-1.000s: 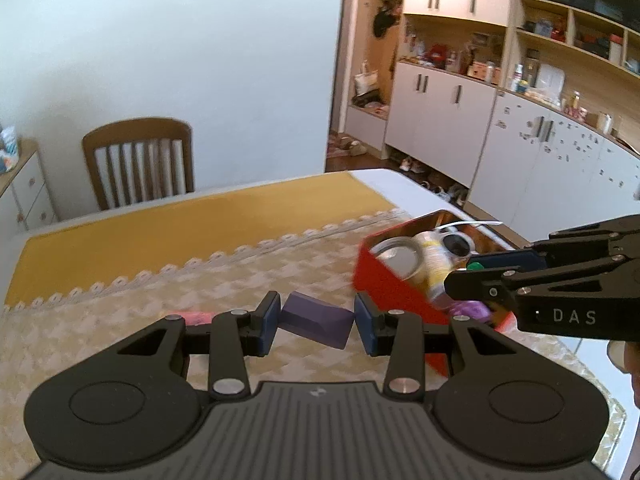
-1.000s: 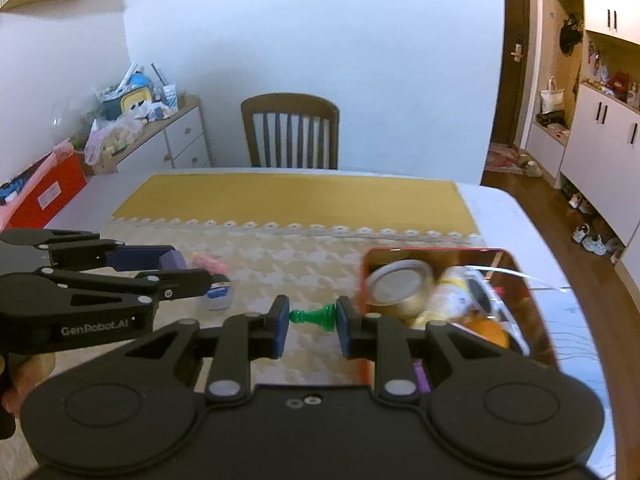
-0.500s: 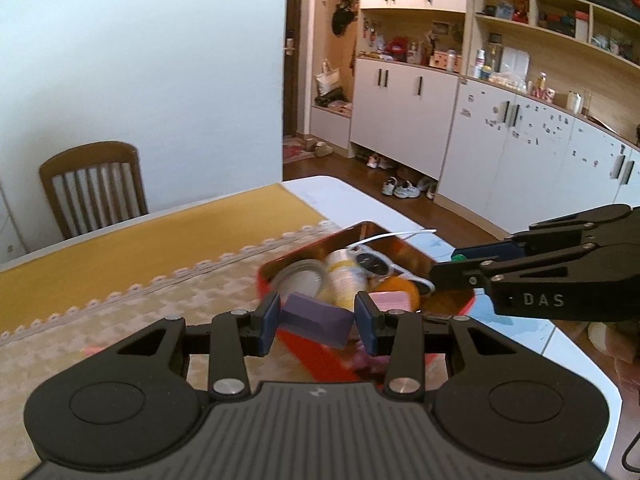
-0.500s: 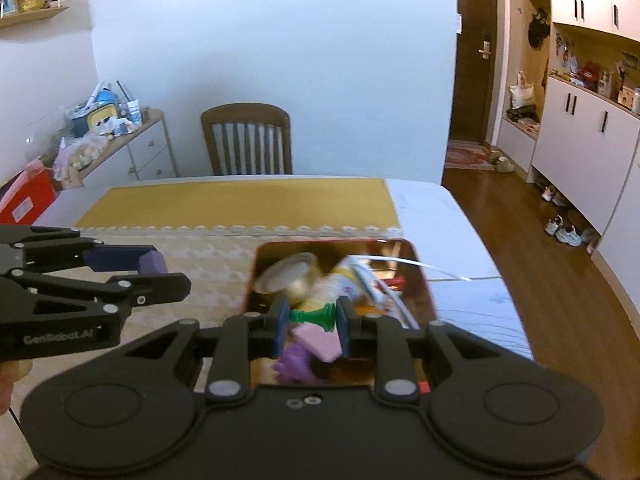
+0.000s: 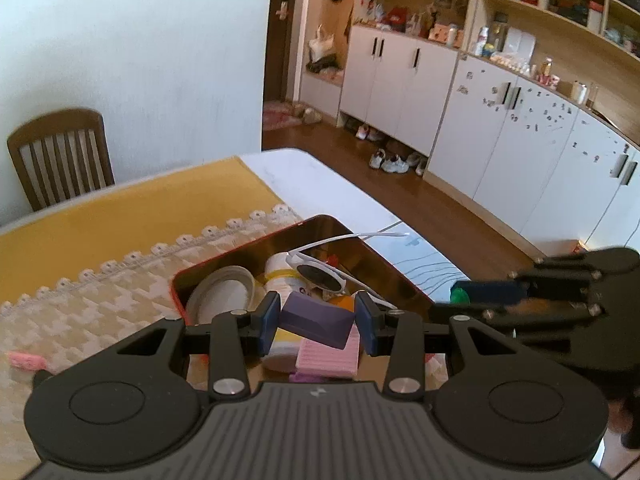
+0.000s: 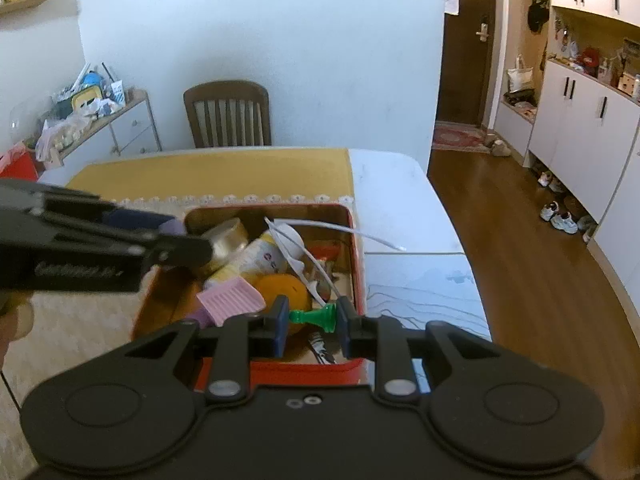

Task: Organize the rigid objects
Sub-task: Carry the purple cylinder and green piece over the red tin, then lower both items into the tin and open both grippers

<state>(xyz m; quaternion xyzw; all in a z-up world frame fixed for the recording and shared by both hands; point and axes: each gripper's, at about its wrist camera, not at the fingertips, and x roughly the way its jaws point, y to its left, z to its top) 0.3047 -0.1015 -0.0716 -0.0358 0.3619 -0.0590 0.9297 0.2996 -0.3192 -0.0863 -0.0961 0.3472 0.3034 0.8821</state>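
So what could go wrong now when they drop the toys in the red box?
The red box already looks crowded. The left tool holds a purple block over the pink ridged piece, so once dropped it might bounce or slide off the pile. The right tool holds a small green pawn near the box's near right corner, so it could roll or land outside the rim. The white sunglasses stick out over the edge, and a falling piece might knock them.
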